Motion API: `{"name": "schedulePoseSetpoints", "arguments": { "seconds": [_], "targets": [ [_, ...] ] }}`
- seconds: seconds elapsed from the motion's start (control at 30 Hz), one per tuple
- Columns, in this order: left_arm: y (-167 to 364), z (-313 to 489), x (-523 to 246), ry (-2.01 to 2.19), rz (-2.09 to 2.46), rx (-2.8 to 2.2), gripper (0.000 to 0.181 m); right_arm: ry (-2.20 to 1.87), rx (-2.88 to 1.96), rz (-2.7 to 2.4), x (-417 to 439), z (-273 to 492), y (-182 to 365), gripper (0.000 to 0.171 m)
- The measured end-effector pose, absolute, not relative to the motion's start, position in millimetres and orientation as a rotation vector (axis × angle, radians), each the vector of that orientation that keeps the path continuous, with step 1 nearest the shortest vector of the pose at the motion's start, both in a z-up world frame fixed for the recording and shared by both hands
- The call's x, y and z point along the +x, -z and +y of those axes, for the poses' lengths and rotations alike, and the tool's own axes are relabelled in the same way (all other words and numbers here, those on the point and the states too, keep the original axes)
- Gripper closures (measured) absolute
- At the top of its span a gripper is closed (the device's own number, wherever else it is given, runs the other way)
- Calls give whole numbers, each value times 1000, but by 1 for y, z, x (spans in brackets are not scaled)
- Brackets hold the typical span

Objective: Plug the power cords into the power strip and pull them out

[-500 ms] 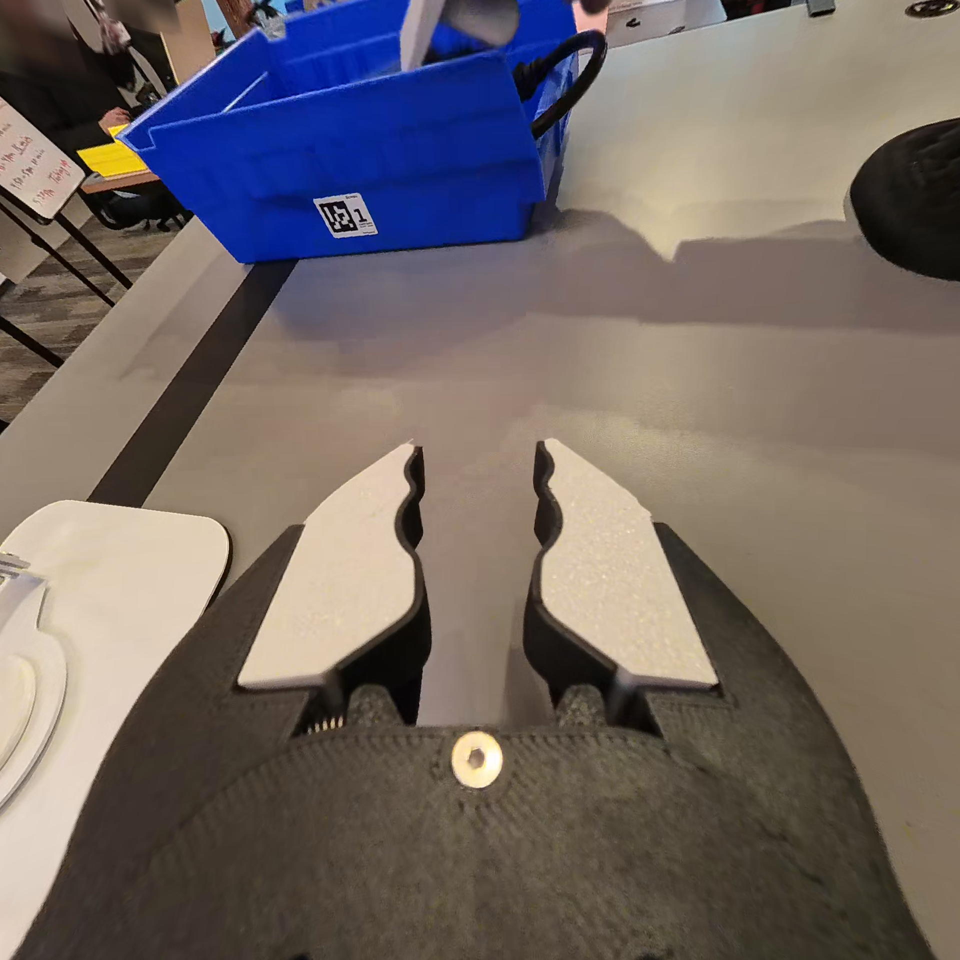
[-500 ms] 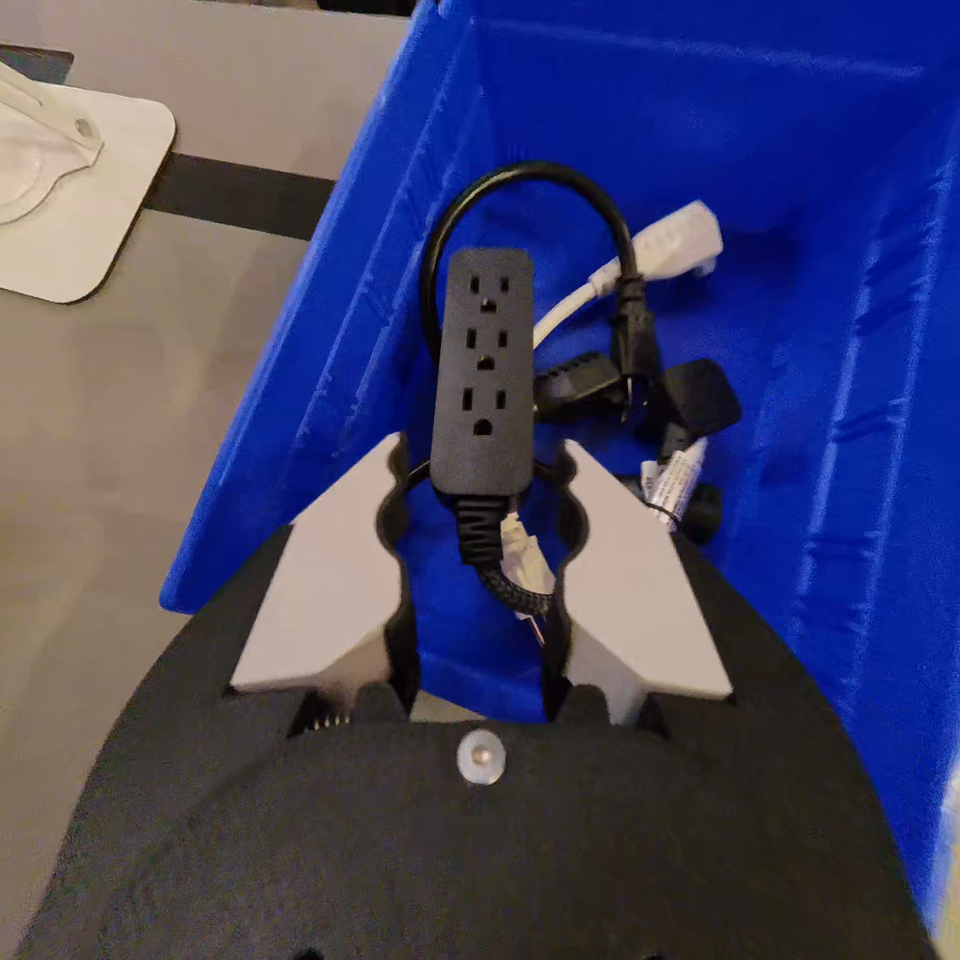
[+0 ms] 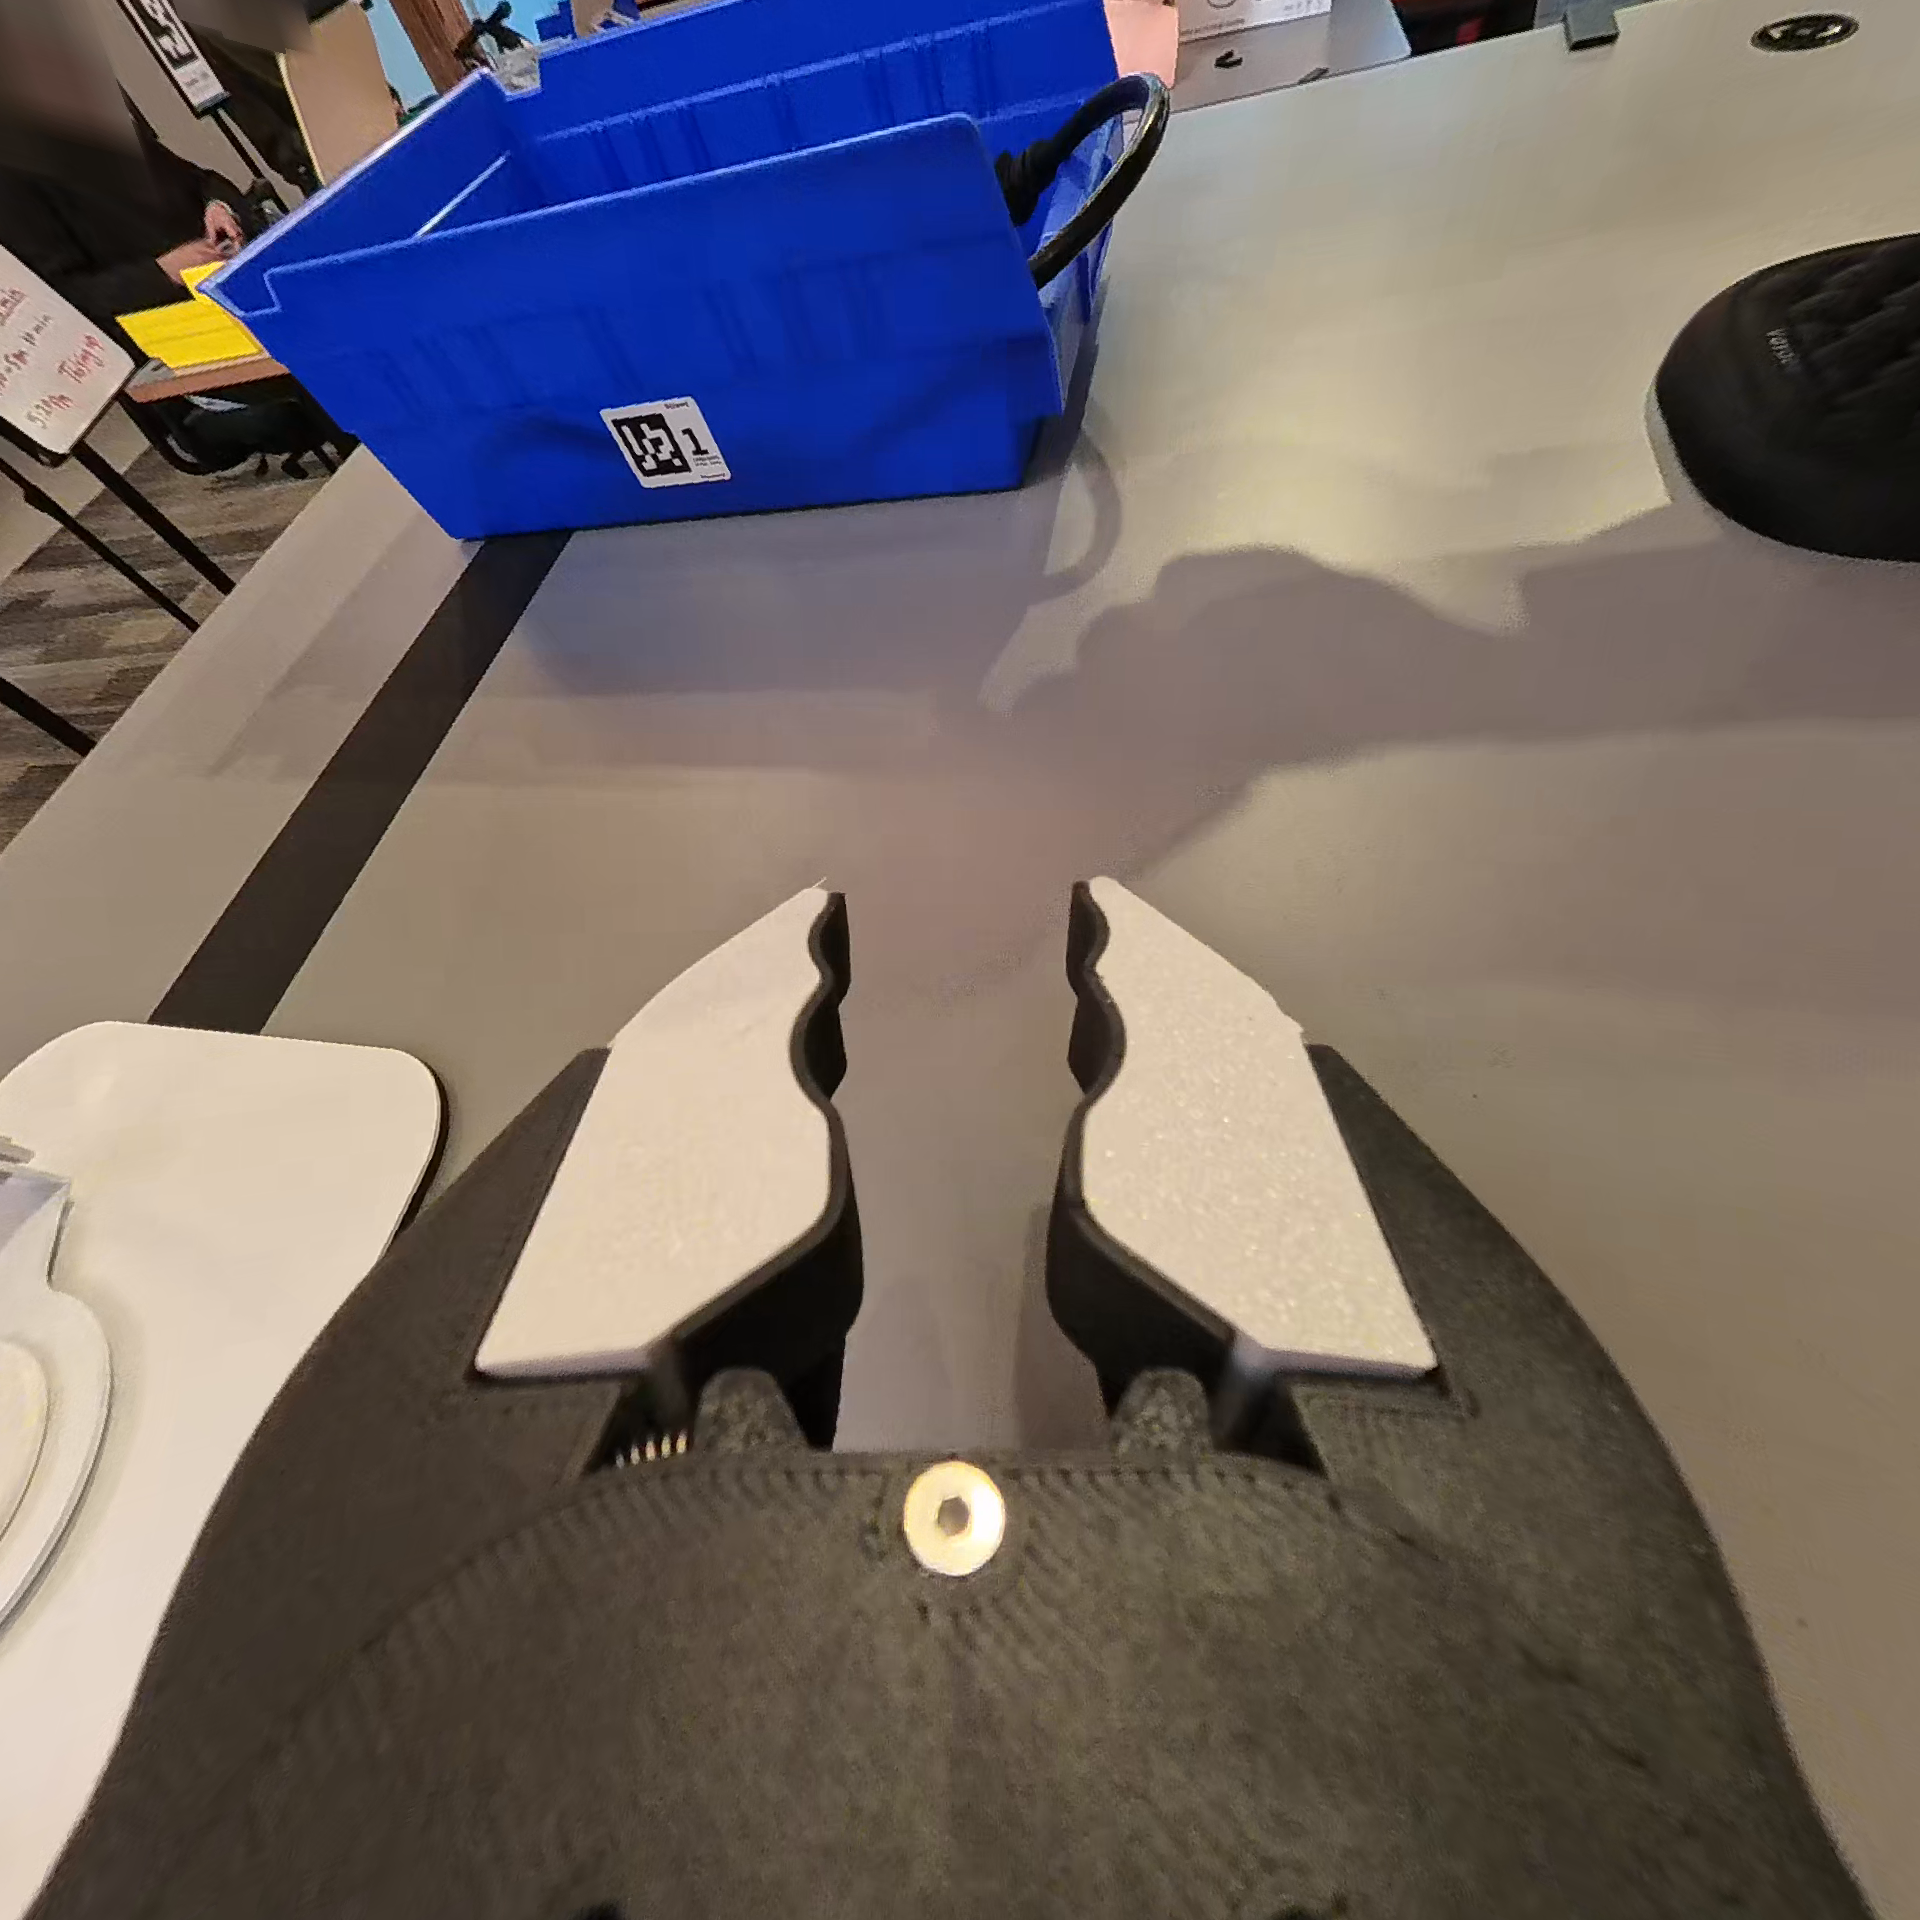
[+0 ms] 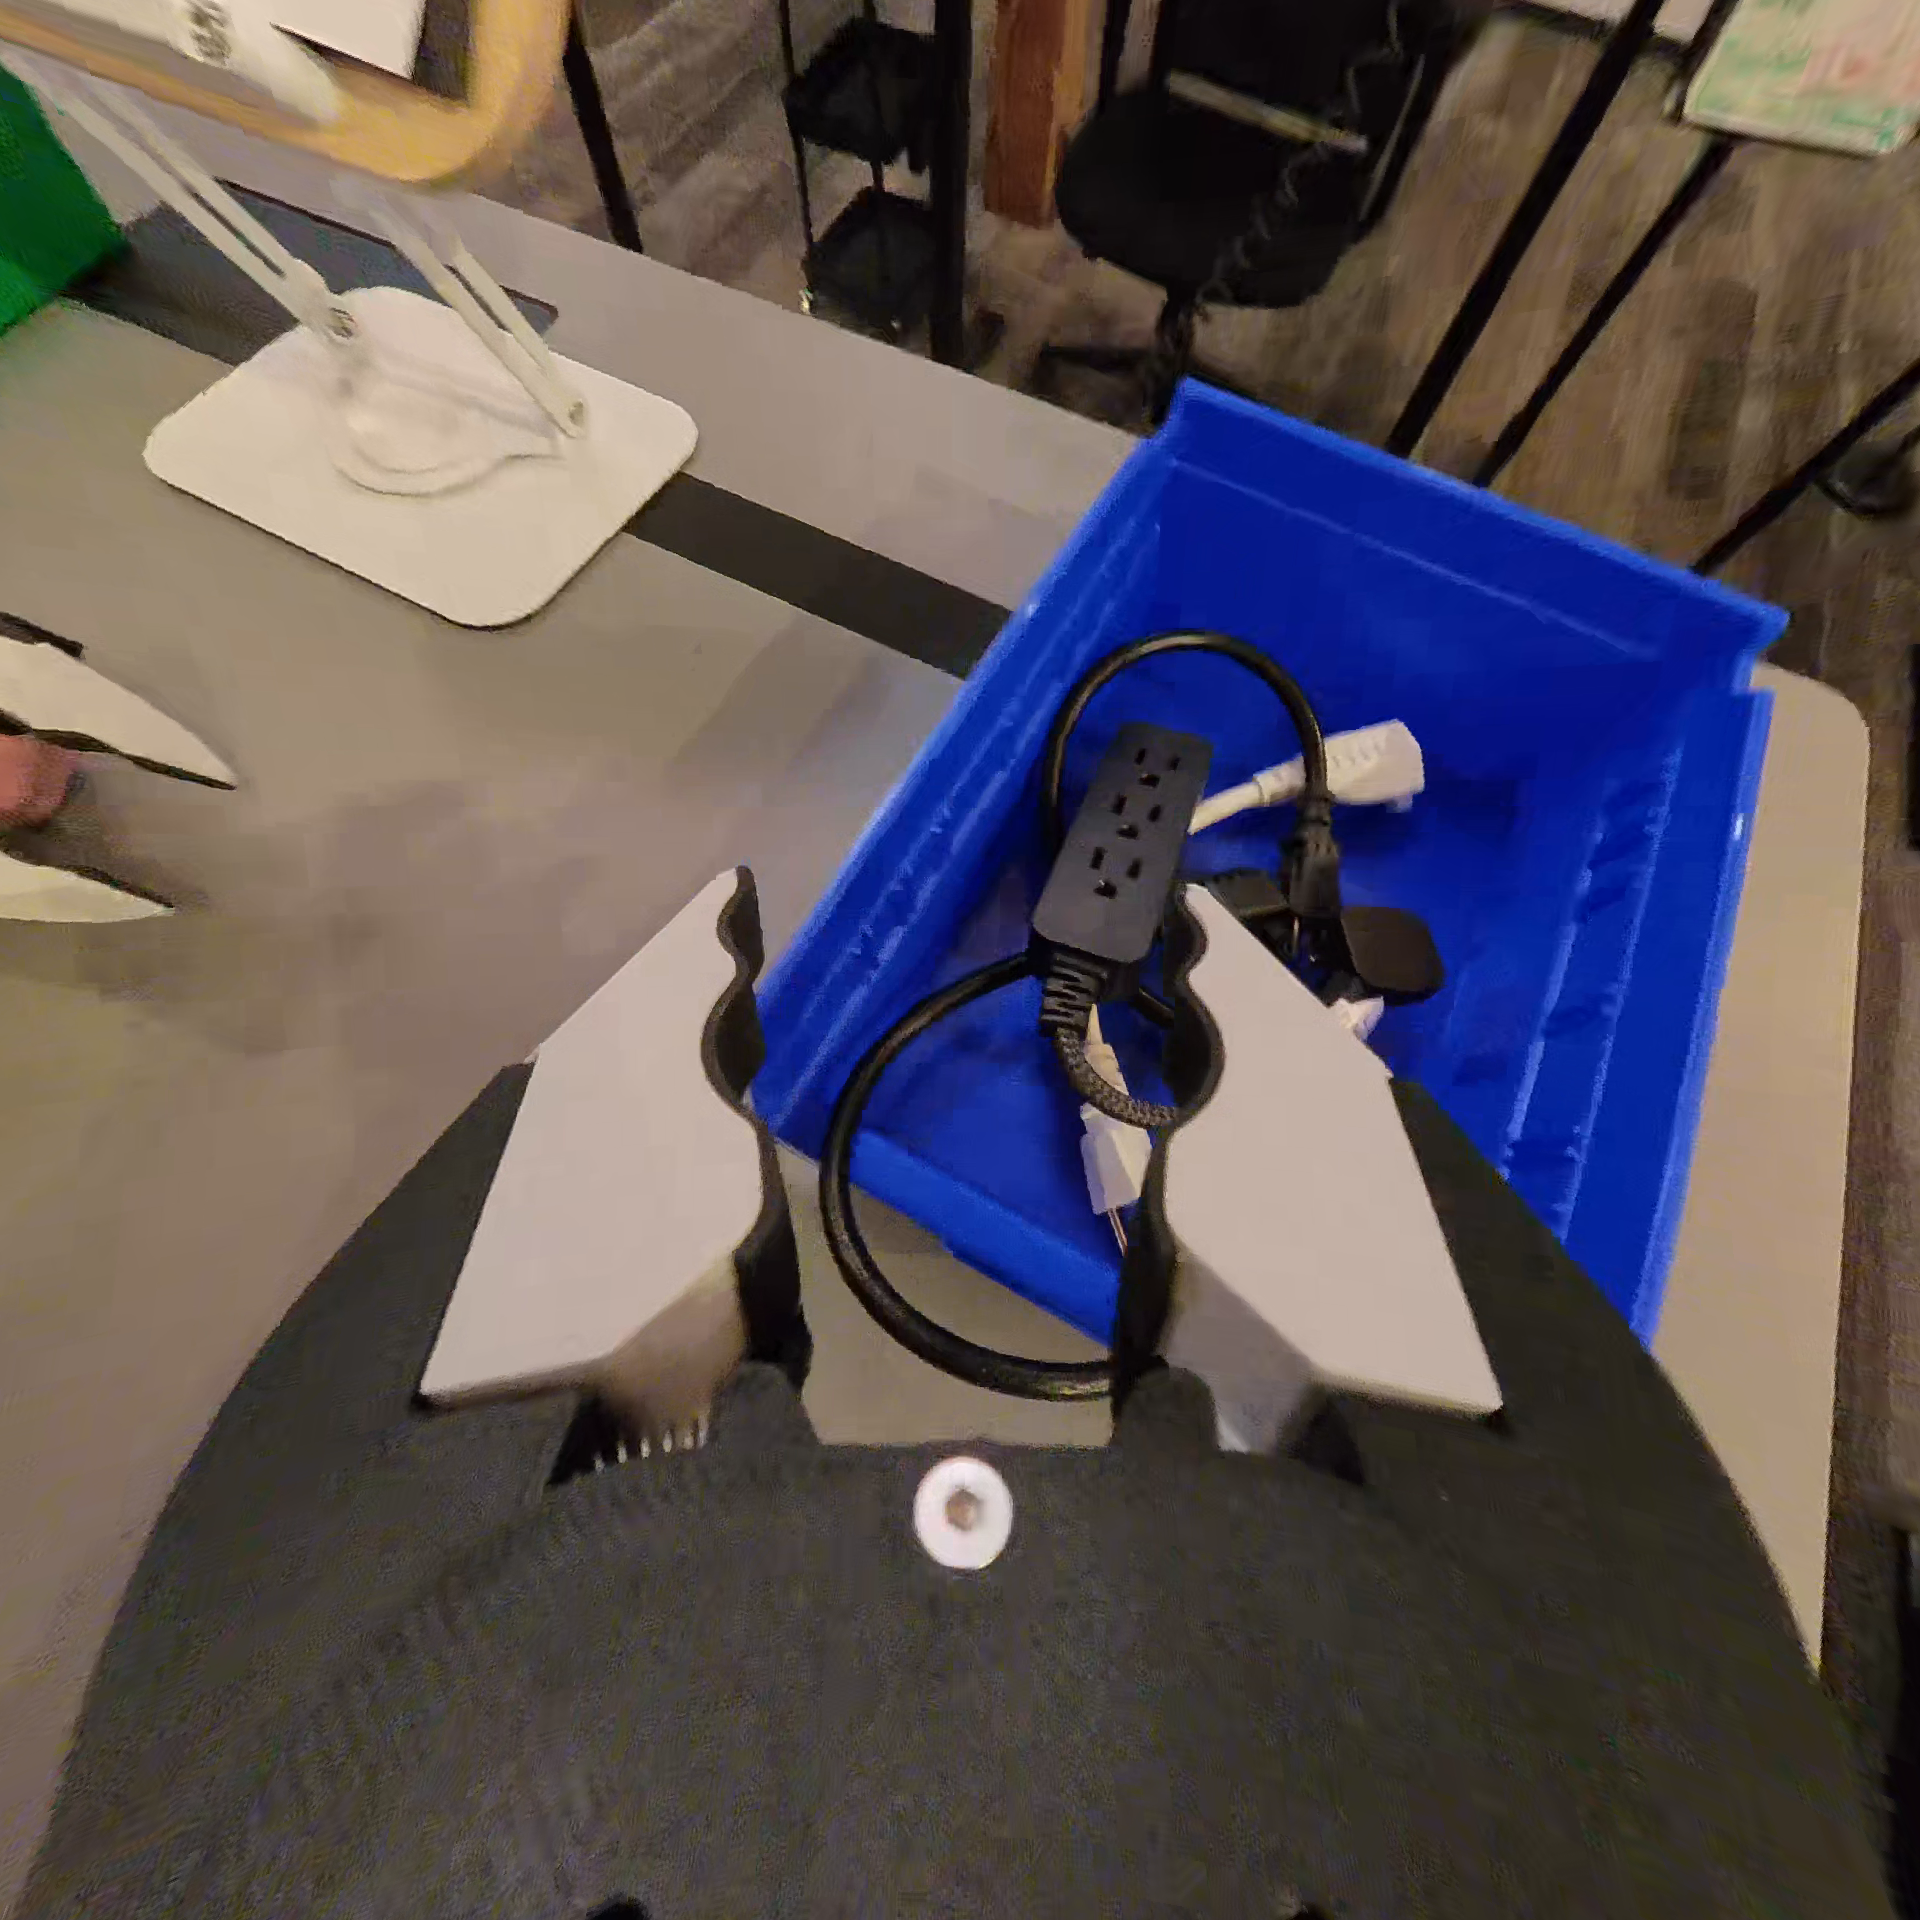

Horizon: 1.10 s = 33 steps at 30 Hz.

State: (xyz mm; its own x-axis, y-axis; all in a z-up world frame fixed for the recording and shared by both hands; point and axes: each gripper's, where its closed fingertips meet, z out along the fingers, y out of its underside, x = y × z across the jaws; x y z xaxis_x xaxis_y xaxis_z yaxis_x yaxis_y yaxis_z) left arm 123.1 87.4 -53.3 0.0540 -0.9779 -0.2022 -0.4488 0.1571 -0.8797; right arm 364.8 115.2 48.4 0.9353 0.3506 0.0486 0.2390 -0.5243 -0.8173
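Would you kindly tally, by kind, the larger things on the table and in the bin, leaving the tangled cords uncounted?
Blue bin: 1
Black power strip: 1
White stand: 1
Black pad: 1
Total: 4

Office or lab workspace: long grey table (image 3: 1351, 727), patterned carpet (image 3: 73, 623), whiteboard easel (image 3: 52, 364), seated person (image 3: 125, 239), office chair (image 4: 1226, 156).

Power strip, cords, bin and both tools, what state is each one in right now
Power strip: in the bin, sockets empty.
Black cord: loops over bin wall, unplugged.
White cord: in bin, unplugged.
Blue bin: upright on table.
Left tool: open, empty.
Right tool: open, empty.
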Motion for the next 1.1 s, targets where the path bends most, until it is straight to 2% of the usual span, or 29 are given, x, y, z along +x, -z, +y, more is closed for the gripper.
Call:
{"name": "schedulePoseSetpoints", "arguments": {
  "seconds": [0.27,0.37,0.53,0.8,1.0,1.1],
  "targets": [
    [54,90,125,713,1530,-1422,142,-322,-1760,-625,278,123,-151,99],
    [51,91,124,711,1508,-1415,142,-434,-1632,-722,245,128,-170,98],
    [49,92,121,697,1485,-1409,142,-590,-1500,-687,226,136,-161,102],
    [50,101,120,672,1441,-1451,142,-644,-1531,-680,223,153,-110,102],
    [45,130,112,604,1343,-1513,141,-619,-1534,-712,208,153,-109,102],
    [23,152,100,580,1229,-1542,139,-594,-1527,-727,202,151,-118,101]
  ]
}}
